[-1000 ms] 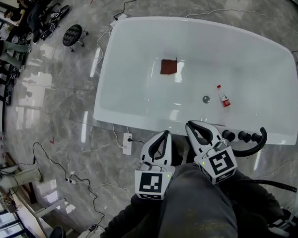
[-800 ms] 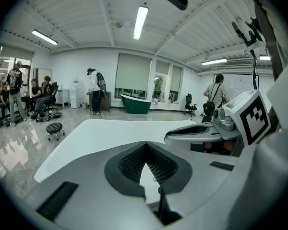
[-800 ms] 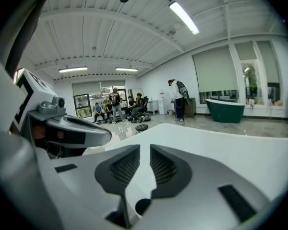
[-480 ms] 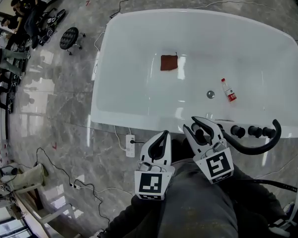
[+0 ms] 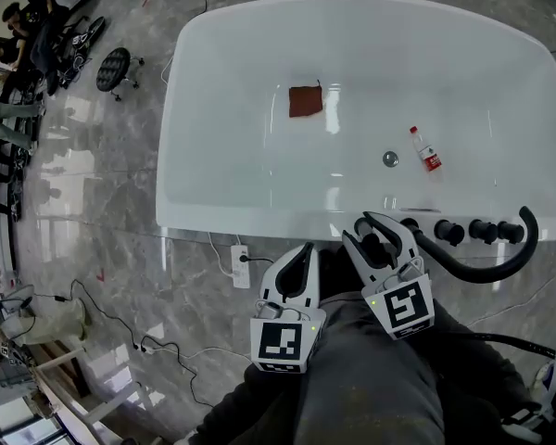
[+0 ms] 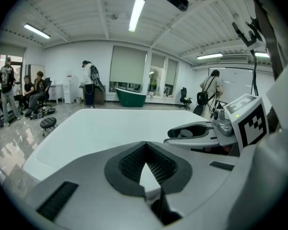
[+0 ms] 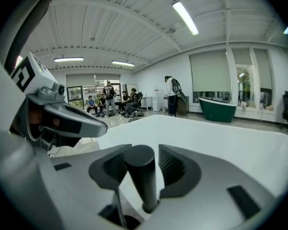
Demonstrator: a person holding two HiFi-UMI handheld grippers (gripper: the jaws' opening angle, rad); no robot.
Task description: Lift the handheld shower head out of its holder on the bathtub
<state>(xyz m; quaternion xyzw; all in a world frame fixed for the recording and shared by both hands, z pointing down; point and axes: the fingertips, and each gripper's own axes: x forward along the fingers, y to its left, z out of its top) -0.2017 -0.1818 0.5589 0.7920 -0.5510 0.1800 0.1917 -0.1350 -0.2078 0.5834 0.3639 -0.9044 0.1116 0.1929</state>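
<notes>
The right tongs [image 7: 145, 150] have jaws apart, having just been opening. Their pads stand on either side of the black handle of the shower head [image 5: 374, 247] without pressing on it. The shower head stands upright on the near rim of the bathtub [image 5: 259, 219].

The left tongs [image 6: 145, 145] have jaws together at the tips, with nothing between them. They sit just beside the right tongs, short of the rim.

On the rim, right of the shower head:
- 3 black knobs [image 5: 482, 231]
- 1 black curved pipe [image 5: 473, 272]

Inside the bathtub:
- 1 drain [image 5: 390, 158]
- 1 small bottle [image 5: 429, 153] lying near the drain
- 1 brown cloth [image 5: 305, 101], well apart from both

A power strip [image 5: 240, 265] lies on the marble floor [image 5: 102, 202].
</notes>
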